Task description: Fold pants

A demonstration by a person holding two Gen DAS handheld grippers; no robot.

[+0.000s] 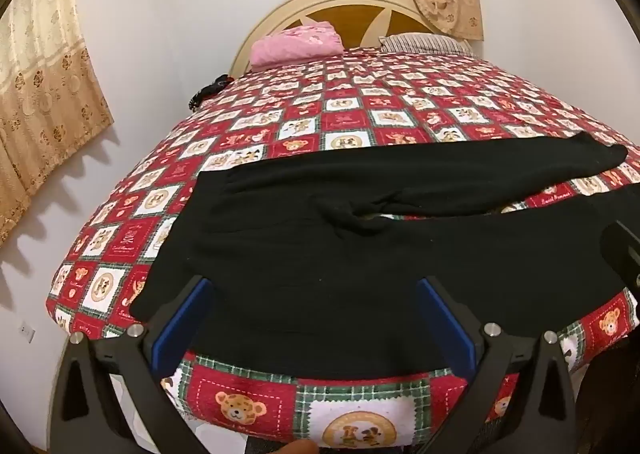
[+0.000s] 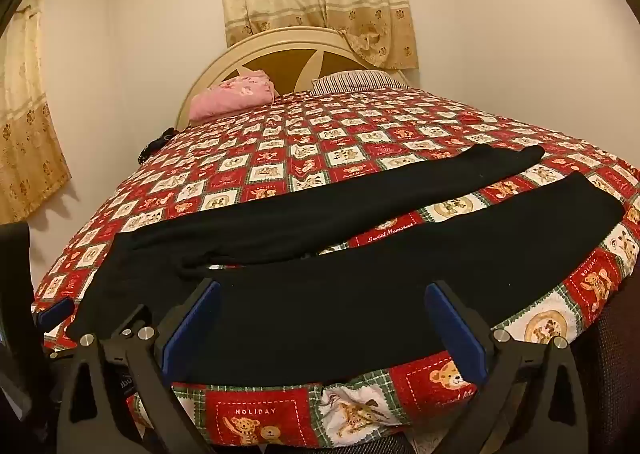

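Observation:
Black pants (image 1: 320,254) lie flat across the near end of the bed, waist at the left, both legs running right and spread apart. In the right wrist view the pants (image 2: 340,302) show both legs in full. My left gripper (image 1: 316,290) is open, its blue pads either side of the waist part at the bed's near edge. My right gripper (image 2: 324,294) is open over the near leg. The left gripper's tip (image 2: 56,312) shows at the far left of the right wrist view. The right gripper's body (image 1: 624,250) shows at the right edge of the left wrist view.
The bed has a red patchwork teddy-bear cover (image 1: 360,114). A pink folded blanket (image 1: 296,42) and a striped pillow (image 1: 424,43) lie at the headboard. A dark object (image 1: 208,90) sits at the bed's far left edge. Walls and curtains surround the bed.

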